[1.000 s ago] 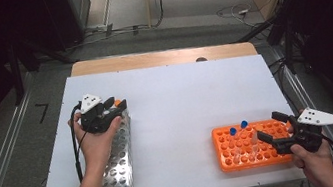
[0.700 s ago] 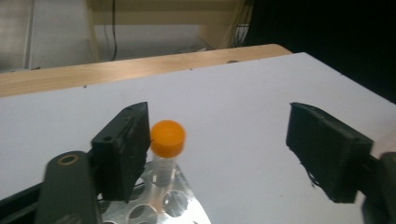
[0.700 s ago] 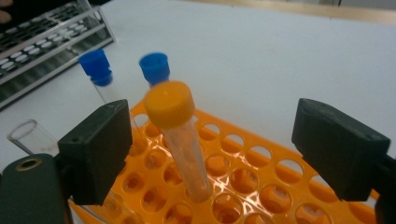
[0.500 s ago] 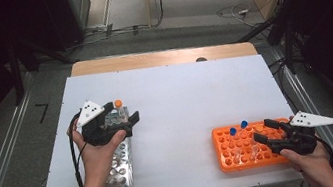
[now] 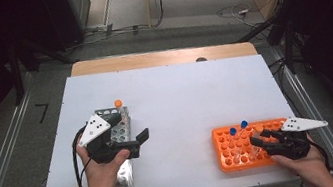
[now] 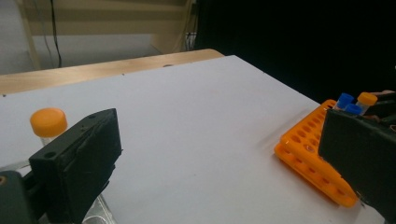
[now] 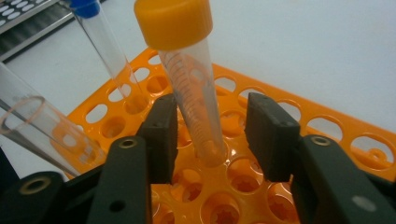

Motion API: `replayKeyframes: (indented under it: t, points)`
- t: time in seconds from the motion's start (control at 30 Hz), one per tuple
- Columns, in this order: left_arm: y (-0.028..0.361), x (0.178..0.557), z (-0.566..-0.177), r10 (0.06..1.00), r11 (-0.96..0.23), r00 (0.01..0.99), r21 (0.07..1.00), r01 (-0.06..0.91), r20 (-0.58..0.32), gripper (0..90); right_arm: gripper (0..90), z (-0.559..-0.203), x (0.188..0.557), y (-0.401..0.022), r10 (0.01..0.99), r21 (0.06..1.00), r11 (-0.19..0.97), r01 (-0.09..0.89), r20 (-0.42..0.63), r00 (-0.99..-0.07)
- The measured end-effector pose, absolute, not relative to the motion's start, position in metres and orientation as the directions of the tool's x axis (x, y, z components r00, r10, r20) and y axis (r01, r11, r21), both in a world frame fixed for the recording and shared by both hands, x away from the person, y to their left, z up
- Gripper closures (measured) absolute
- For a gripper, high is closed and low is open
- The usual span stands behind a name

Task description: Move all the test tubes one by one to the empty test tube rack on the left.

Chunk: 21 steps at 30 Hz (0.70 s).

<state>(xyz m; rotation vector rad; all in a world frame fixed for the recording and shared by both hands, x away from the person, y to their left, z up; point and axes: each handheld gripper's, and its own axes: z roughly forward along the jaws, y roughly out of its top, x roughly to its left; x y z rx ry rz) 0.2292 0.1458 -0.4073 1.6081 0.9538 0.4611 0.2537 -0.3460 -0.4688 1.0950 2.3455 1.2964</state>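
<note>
An orange-capped tube (image 7: 187, 79) is seen standing, slightly tilted, in a hole of the orange rack (image 7: 299, 116), which lies at the near right of the white table (image 5: 181, 101). The tube is flanked by the two black jaws of the right gripper (image 7: 210, 135); these jaws have just been closing, yet a gap is left on either side of the tube, so it is not pinched. Beside it in the same rack a blue-capped tube (image 7: 100, 42) is leaned, and an uncapped clear tube (image 7: 42, 133) is seen at the left of the right gripper view. From above, the right gripper (image 5: 263, 140) is held low over the near right part of the rack, whose bare holes lie all around it.

Well apart, at the near left of the table, the left gripper (image 5: 134, 141) is held above a grey metal rack (image 5: 125, 173), pointed to the right. Its jaws have just been opening and are spread wide, with nothing between them. A second orange-capped tube (image 5: 119, 106) is stood at the far end of that grey rack.
</note>
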Motion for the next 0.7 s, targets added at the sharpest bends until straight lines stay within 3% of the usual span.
replayKeyframes:
  t: [0.37,0.7]
  points:
    - [0.139,0.227,-0.413,0.769,-0.037,0.609,0.938,0.346,-0.194,0.0,70.9,-0.475,0.253,-0.341,0.699,0.804,0.371,0.465,0.088,-0.709]
    - [0.135,0.227,-0.415,0.764,-0.042,0.614,0.934,0.354,-0.198,0.0,71.9,-0.461,0.254,-0.345,0.703,0.823,0.336,0.458,0.105,-0.703]
